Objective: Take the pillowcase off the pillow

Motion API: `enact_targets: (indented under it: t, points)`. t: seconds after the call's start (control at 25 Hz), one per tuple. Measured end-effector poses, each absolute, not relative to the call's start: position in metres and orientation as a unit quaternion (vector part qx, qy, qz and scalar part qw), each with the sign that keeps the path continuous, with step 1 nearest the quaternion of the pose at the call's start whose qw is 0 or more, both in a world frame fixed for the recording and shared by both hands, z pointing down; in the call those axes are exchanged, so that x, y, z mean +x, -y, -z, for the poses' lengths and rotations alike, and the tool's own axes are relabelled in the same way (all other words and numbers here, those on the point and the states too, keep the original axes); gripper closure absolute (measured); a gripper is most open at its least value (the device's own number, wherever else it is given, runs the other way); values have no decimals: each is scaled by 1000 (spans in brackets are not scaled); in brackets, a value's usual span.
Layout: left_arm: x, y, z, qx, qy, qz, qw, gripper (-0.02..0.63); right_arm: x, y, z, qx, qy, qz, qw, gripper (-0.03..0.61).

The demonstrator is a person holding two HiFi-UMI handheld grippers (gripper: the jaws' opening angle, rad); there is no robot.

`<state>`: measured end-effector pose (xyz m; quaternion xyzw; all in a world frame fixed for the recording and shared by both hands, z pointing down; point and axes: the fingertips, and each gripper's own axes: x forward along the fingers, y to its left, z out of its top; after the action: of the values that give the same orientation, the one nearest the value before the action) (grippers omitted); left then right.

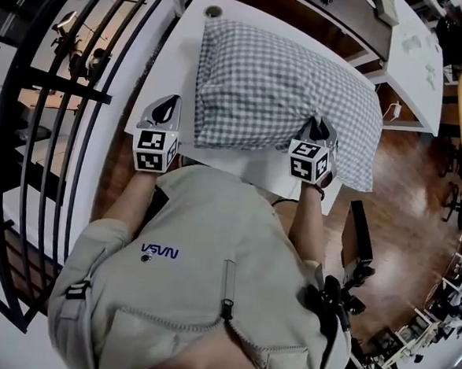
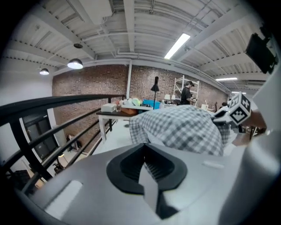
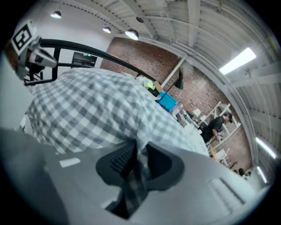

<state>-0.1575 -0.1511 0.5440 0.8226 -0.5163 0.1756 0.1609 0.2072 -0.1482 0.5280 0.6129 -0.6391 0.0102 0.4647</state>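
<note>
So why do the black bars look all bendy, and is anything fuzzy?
Head view: the wide lens bends the railing bars into curves. Left gripper view: same bending, dark rounded corners, and the ceiling light strip glares white. Right gripper view: the checked pillowcase is sharp farther off but fuzzy where the right tongs pinch it.

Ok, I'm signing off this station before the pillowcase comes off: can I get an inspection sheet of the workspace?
Surface: white table, bare left of the pillow.
Job's things: pillow lies flat, checked pillowcase on it.
Clutter: one small dark round thing at the far table edge; cannot tell what.
Grippers: left gripper shut, empty, beside the pillow's near left corner; right gripper shut on pillowcase at the near right edge.
Cables: thin dark lead by the near table edge.
Surroundings: black railing at left, wooden floor at right, brick wall, person far off.
</note>
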Motion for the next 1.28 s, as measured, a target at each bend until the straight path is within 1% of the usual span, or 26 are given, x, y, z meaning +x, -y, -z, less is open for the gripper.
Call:
enact_targets:
  t: [0.08,0.2,0.24,0.28,0.32,0.44,0.52,0.6,0.68,0.76,0.88,0.92,0.96,1.0,1.04,1.16,1.28]
  points:
    - [-145,139,-573,833,479,-188,202,607,199,147,-530,600,655,-32,458,481]
    - [-120,122,-598,854,416,-178,255,607,179,139,-528,590,669,-49,449,430]
    - [-111,119,-602,860,398,-169,270,593,173,135,-525,592,670,-54,444,428]
    - [-104,117,-604,865,381,-158,285,547,166,131,-518,595,671,-53,440,423]
    - [-99,115,-605,870,366,-146,296,523,158,127,-509,597,672,-45,435,423]
    - [-92,115,-600,884,332,-120,307,522,111,118,-472,587,705,3,398,431]
    - [-91,115,-596,891,318,-120,301,520,55,113,-455,546,757,36,357,430]
    - [-90,115,-593,896,309,-124,293,520,-8,109,-455,479,808,52,340,428]
    - [-89,114,-589,899,308,-124,285,520,-56,108,-480,416,835,35,358,401]
    - [-92,113,-584,901,313,-122,275,514,-76,112,-516,387,828,15,406,346]
    - [-103,116,-581,897,335,-124,260,495,-72,121,-553,396,798,-14,454,345]
    - [-108,118,-582,894,344,-125,259,491,-68,123,-559,405,791,-23,457,351]
    - [-114,121,-583,890,352,-125,260,491,-64,125,-561,416,786,-32,456,432]
    - [-119,123,-586,887,359,-125,264,489,-61,126,-561,427,784,-40,449,542]
    - [-124,126,-589,883,363,-126,270,488,-59,126,-559,437,783,-50,439,563]
    - [-127,133,-598,878,358,-125,292,488,-53,124,-542,466,786,-69,401,566]
    - [-114,133,-604,879,329,-123,323,489,-43,116,-527,493,783,-81,370,567]
